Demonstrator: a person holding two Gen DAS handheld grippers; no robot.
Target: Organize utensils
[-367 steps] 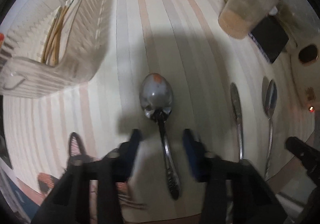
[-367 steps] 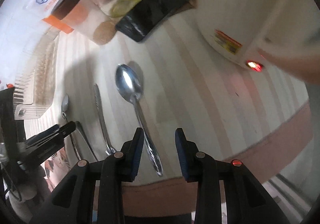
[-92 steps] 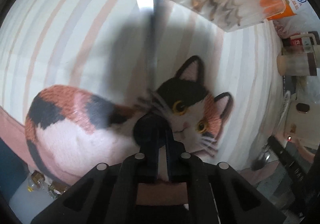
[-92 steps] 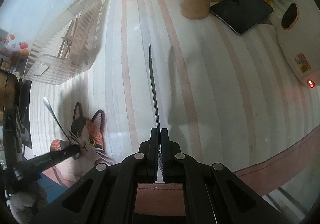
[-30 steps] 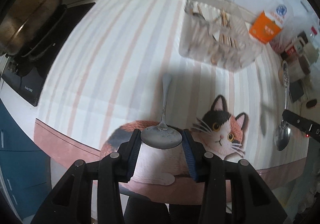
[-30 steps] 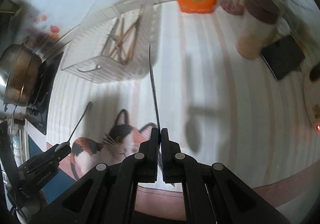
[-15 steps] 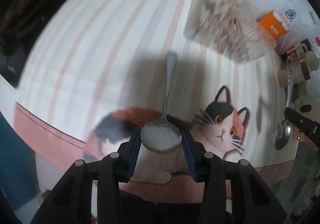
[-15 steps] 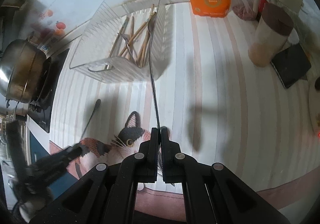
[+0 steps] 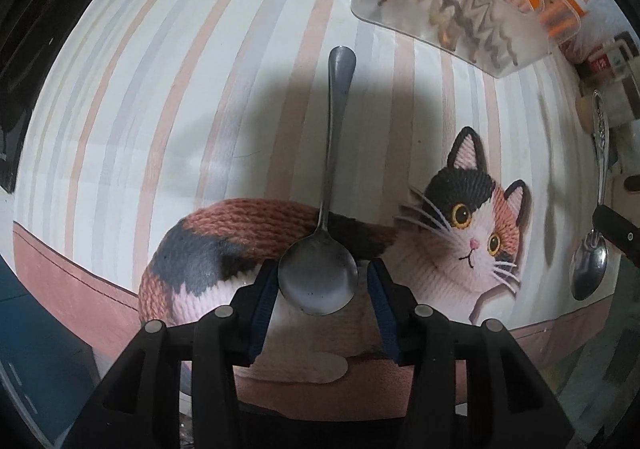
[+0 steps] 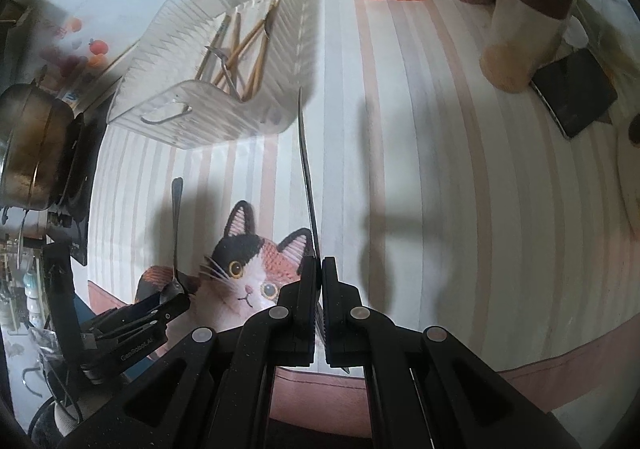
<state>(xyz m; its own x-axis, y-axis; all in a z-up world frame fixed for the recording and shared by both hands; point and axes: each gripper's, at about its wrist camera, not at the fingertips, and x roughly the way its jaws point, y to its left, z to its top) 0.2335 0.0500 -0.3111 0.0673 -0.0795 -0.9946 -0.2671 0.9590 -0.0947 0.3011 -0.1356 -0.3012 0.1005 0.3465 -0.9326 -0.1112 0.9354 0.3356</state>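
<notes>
Our right tool [image 10: 319, 281] hides its spoon's [image 10: 307, 165] bowl between the pads; ahead-left, the rack's [image 10: 176, 117] contents blur together.

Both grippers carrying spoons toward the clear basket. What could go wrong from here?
1. The left gripper holds its spoon only by the round bowl edges, handle sticking far forward; it may pivot or slip out.
2. The right gripper pinches the other spoon edge-on, and its long handle tip could catch the wall of the basket.
3. Chopsticks already in the basket could block a clean drop.
</notes>
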